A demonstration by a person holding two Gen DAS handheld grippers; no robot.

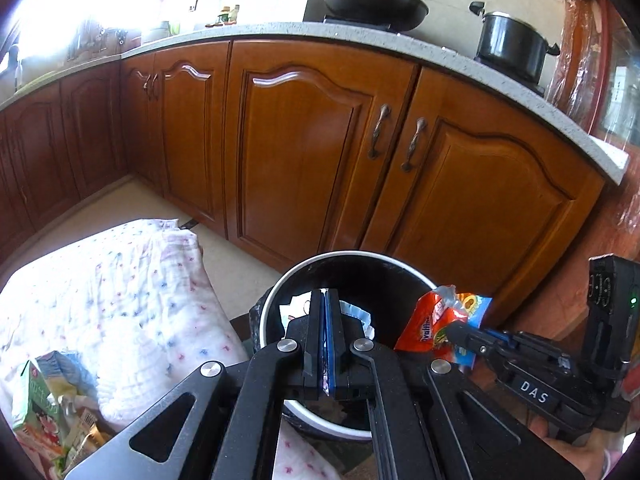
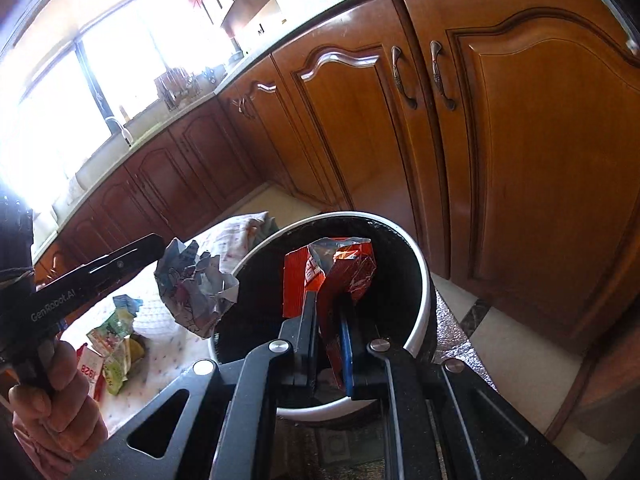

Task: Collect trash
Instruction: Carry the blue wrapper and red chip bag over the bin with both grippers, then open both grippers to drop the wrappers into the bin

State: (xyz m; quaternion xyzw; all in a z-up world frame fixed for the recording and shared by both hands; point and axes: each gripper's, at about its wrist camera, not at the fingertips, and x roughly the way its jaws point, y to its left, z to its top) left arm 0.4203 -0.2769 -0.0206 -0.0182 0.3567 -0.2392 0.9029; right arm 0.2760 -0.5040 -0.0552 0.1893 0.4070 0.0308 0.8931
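A round bin [image 1: 348, 254] with a white rim and black liner stands on the floor in front of the cabinets. My left gripper [image 1: 325, 295] is shut on a crumpled blue-and-silver wrapper [image 2: 196, 288], held at the bin's left rim. From the right wrist view the left gripper [image 2: 160, 243] shows with that wrapper hanging from its tip. My right gripper [image 2: 328, 300] is shut on a red snack wrapper [image 2: 340, 272] above the bin's [image 2: 426, 300] opening. The left wrist view also shows the right gripper [image 1: 454, 328] and the red wrapper [image 1: 436, 320] at the bin's right edge.
A flower-print cloth [image 1: 132, 292] covers a surface left of the bin, with a green carton [image 1: 40, 408] and a red-and-white box [image 2: 90, 372] on it. Wooden cabinet doors [image 1: 304, 148] stand right behind the bin. A wok [image 1: 372, 4] and pot [image 1: 508, 46] sit on the counter.
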